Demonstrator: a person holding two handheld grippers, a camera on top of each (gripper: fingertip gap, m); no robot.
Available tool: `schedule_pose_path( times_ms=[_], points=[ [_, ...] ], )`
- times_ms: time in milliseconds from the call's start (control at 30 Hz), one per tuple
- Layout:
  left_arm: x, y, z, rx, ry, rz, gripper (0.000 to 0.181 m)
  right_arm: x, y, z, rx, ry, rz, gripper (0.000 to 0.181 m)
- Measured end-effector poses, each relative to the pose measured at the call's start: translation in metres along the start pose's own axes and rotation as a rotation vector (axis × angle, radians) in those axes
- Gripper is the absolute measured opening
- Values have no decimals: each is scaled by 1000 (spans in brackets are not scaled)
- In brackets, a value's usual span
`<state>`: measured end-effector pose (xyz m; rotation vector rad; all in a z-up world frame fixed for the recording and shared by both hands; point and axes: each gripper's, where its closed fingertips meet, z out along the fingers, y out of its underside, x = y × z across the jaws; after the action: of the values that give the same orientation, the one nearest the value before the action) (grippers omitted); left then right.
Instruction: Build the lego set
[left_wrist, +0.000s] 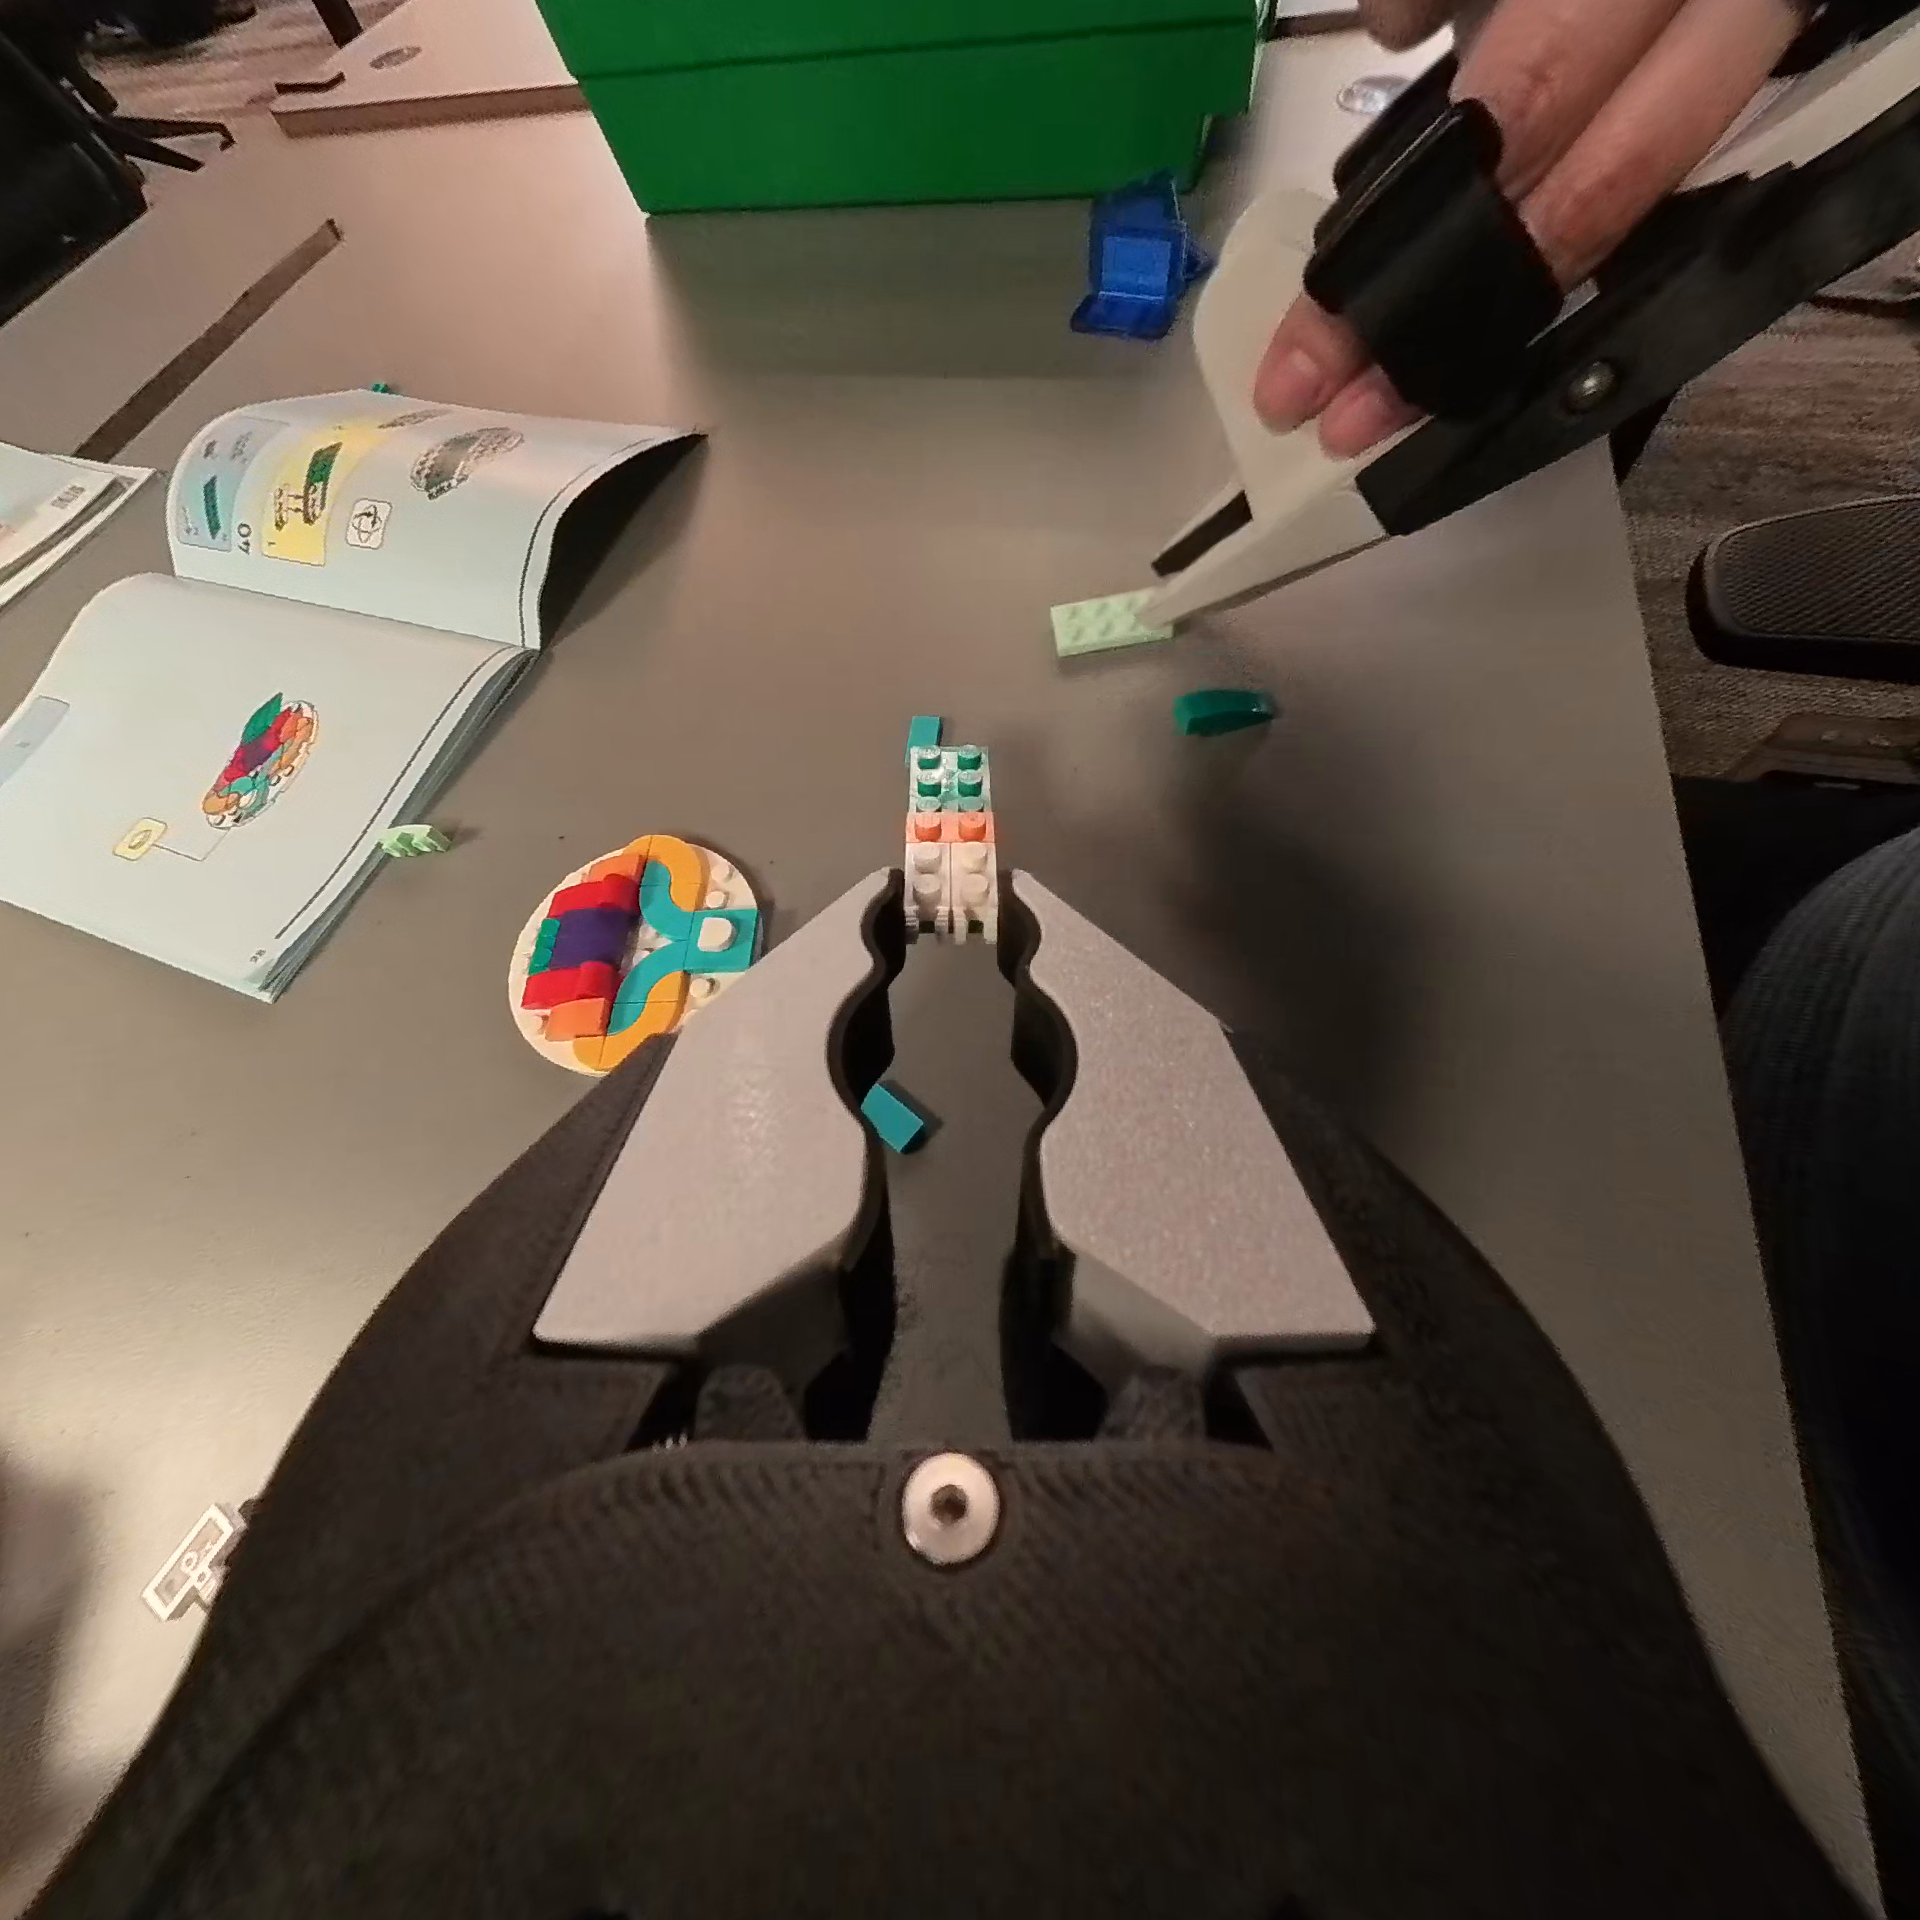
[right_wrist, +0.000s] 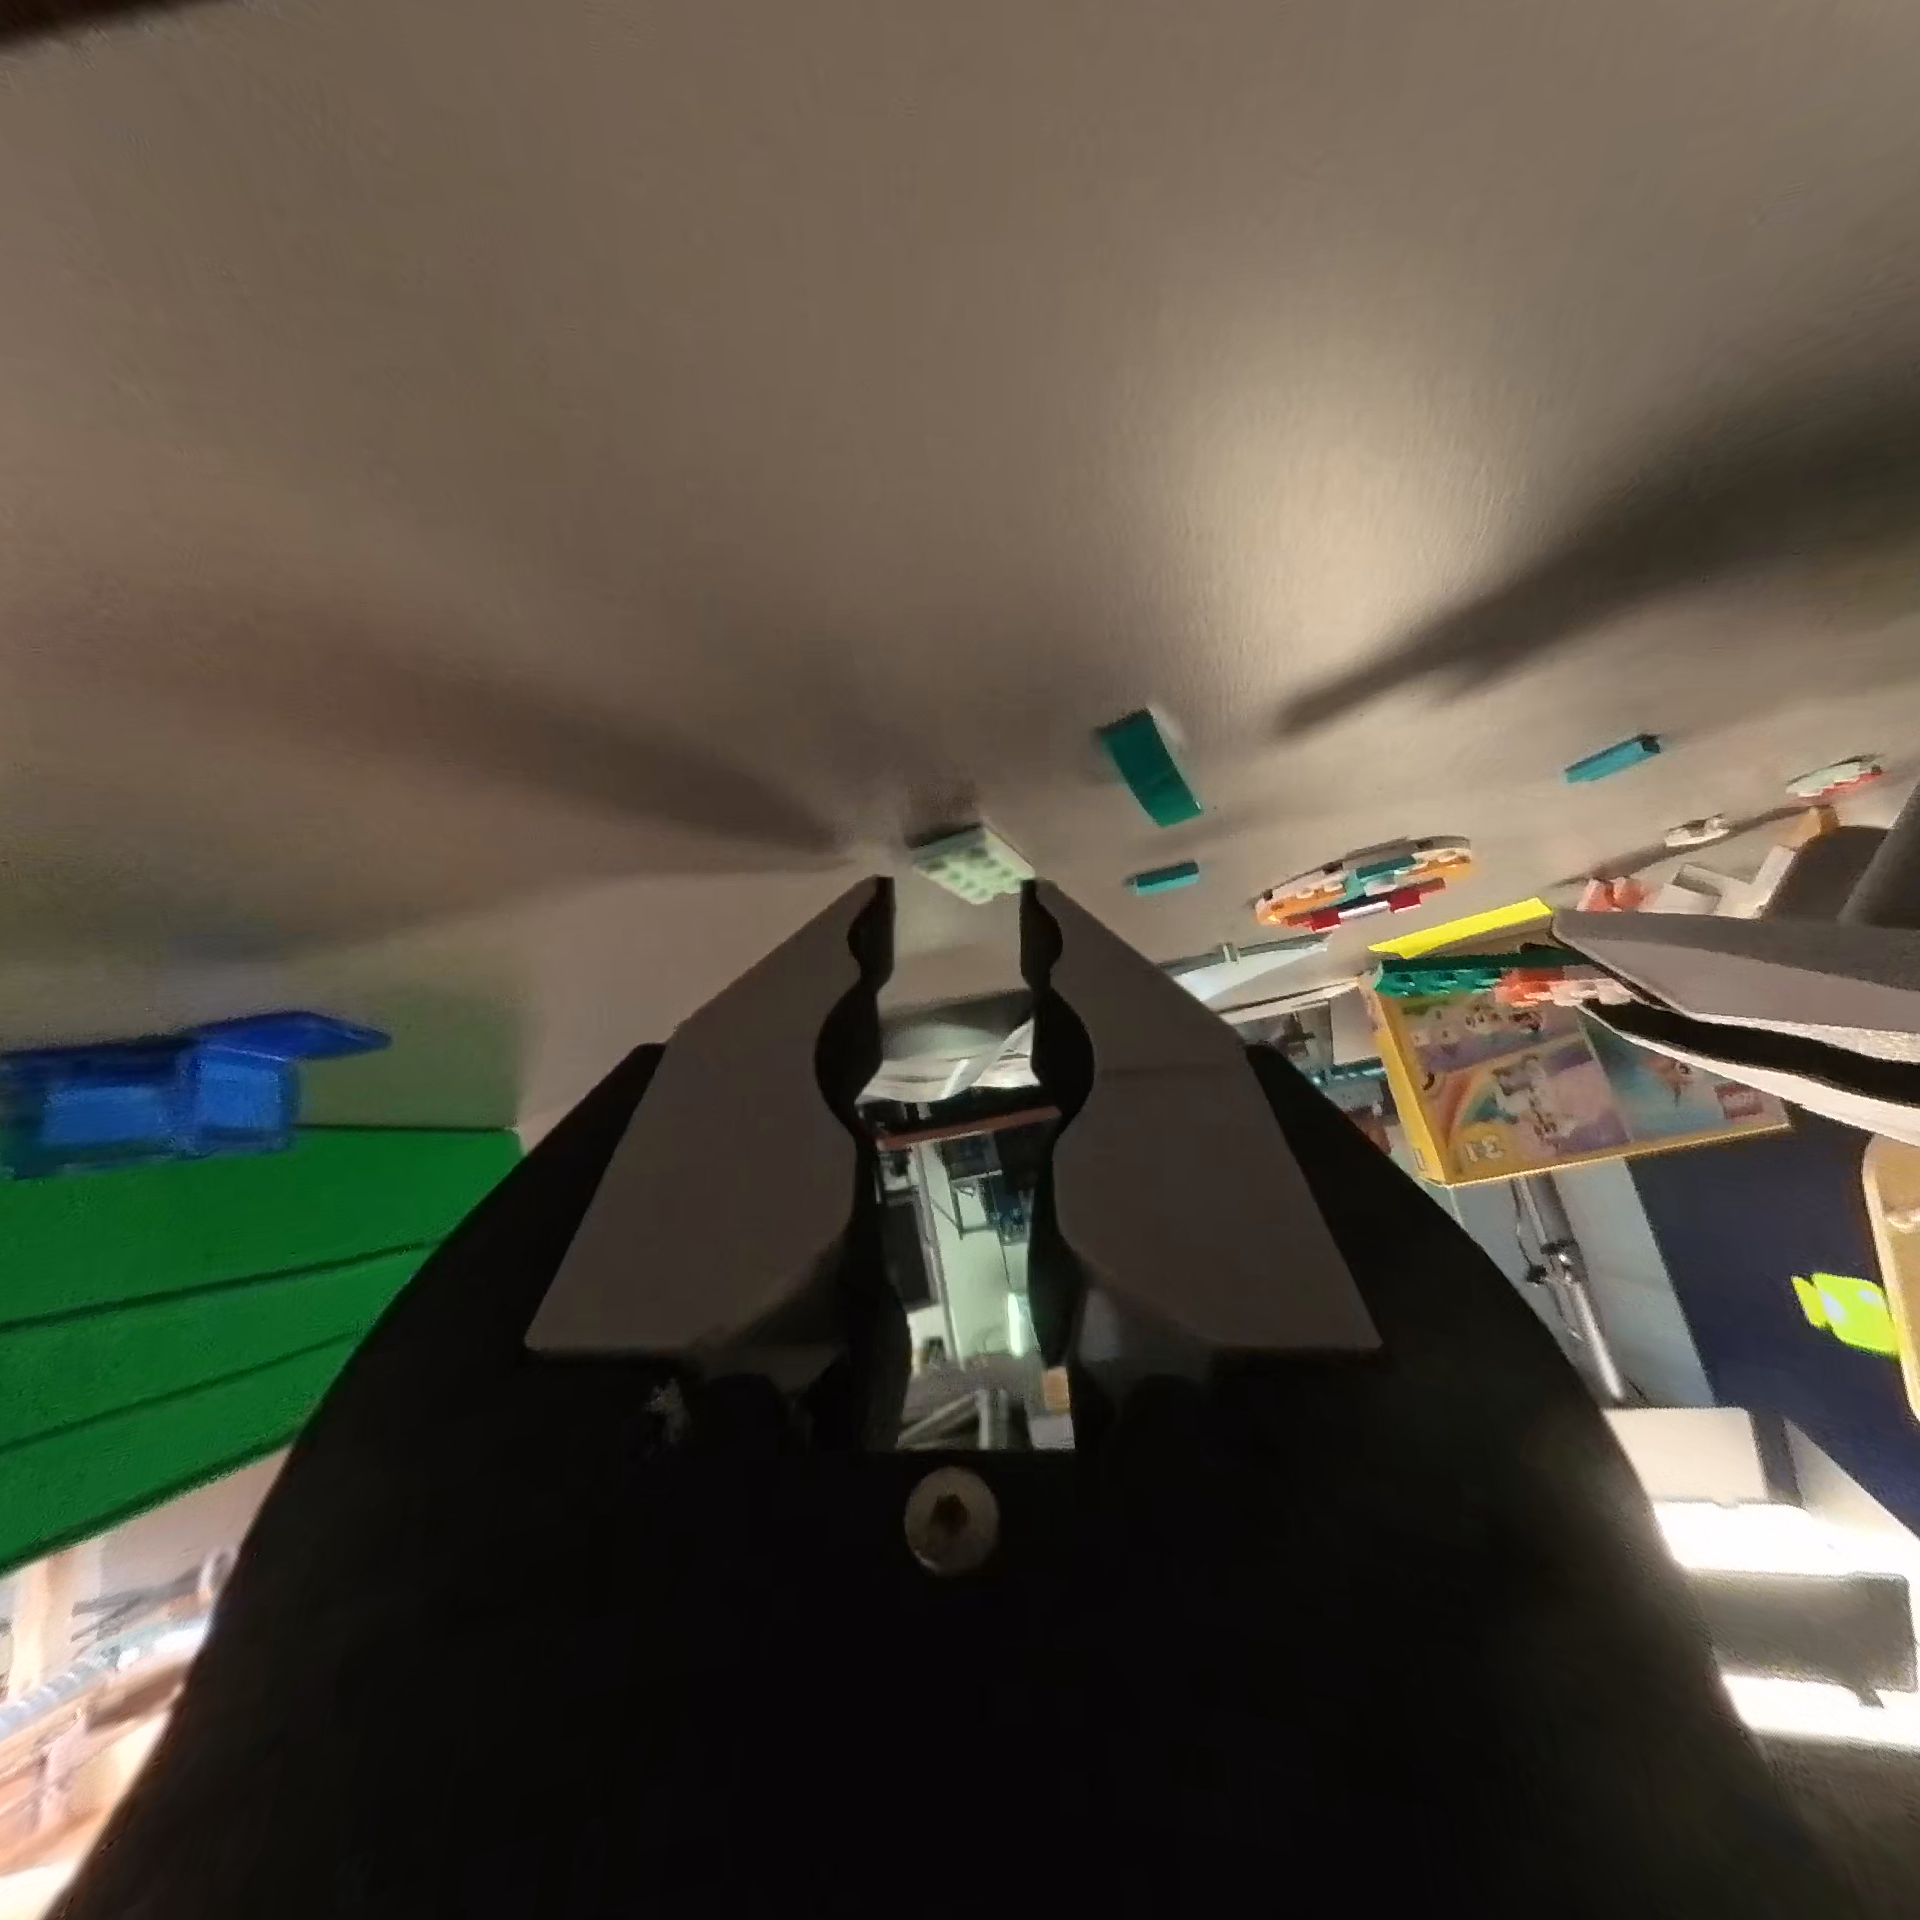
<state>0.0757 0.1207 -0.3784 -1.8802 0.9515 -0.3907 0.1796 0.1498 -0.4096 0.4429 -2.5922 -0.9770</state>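
My left gripper (left_wrist: 954, 902) is shut on the white end of a small stack of white, coral and teal bricks (left_wrist: 951, 821), held just above the grey table (left_wrist: 831, 520). My right gripper (left_wrist: 1166, 594) is far right with its tips at the end of a light green plate (left_wrist: 1096, 629) lying flat. In the inverted right wrist view my right gripper (right_wrist: 956, 891) is open, and the light green plate (right_wrist: 966, 864) sits just beyond its tips. The left gripper (right_wrist: 1621, 966) with its stack (right_wrist: 1455, 979) shows at the right.
A round multicoloured build (left_wrist: 639, 951) lies left of my left gripper. Loose teal pieces (left_wrist: 899, 1117) (left_wrist: 1221, 712) lie nearby. An open instruction booklet (left_wrist: 260, 748) is at the left. A green box (left_wrist: 914, 94) and a blue object (left_wrist: 1138, 260) are at the back. The table edge (left_wrist: 1662, 727) runs along the right. Tip to tip, the grippers are about 12 centimeters apart.
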Motion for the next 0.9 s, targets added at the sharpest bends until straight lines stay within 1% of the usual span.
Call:
schedule_pose_path(
  times_ms=[67, 100, 167, 233, 333, 367, 433, 467, 500, 533, 600, 700, 800, 900],
  points=[
    [0, -1, -1, 3, -1, 2, 15, -2, -2, -1, 19, 3, 53, 28],
    [0, -1, -1, 4, -3, 3, 15, -5, -1, -1, 31, -4, 111, 30],
    [-1, -2, -2, 8, -7, 3, 15, -13, 3, 1, 68, -3, 298, 23],
    [-2, -3, -4, 18, -12, 3, 15, -26, 14, 5, 94, -14, 646, 21],
    [-3, -5, -6, 28, -19, 3, 15, -42, 30, 7, 134, -44, 1266, 29],
    [-3, -6, -6, 31, -20, 2, 15, -38, 30, 4, 196, -39, 1491, 29],
    [-3, -7, -7, 35, -22, 1, 15, -15, 26, -8, 427, -26, 1938, 27],
    [-4, -7, -7, 35, -22, 1, 15, -3, 25, -13, 544, -24, 2124, 27],
    [-4, -6, -6, 33, -23, 1, 15, 3, 25, -15, 610, -24, 2276, 26],
    [-4, -6, -6, 31, -23, 1, 15, 3, 23, -12, 613, -31, 2382, 26],
    [-3, -5, -5, 29, -20, -1, 15, 1, 17, -3, 568, -27, 2491, 26],
    [-2, -5, -4, 27, -10, -3, 15, 3, 8, 7, 532, -10, 2554, 28],
    [0, -3, -1, 18, 1, -4, 15, 4, 4, 9, 478, -14, 2536, 27],
    [2, -3, 0, 15, 8, -3, 15, 5, 3, 10, 416, -26, 2469, 15]
  ],
)
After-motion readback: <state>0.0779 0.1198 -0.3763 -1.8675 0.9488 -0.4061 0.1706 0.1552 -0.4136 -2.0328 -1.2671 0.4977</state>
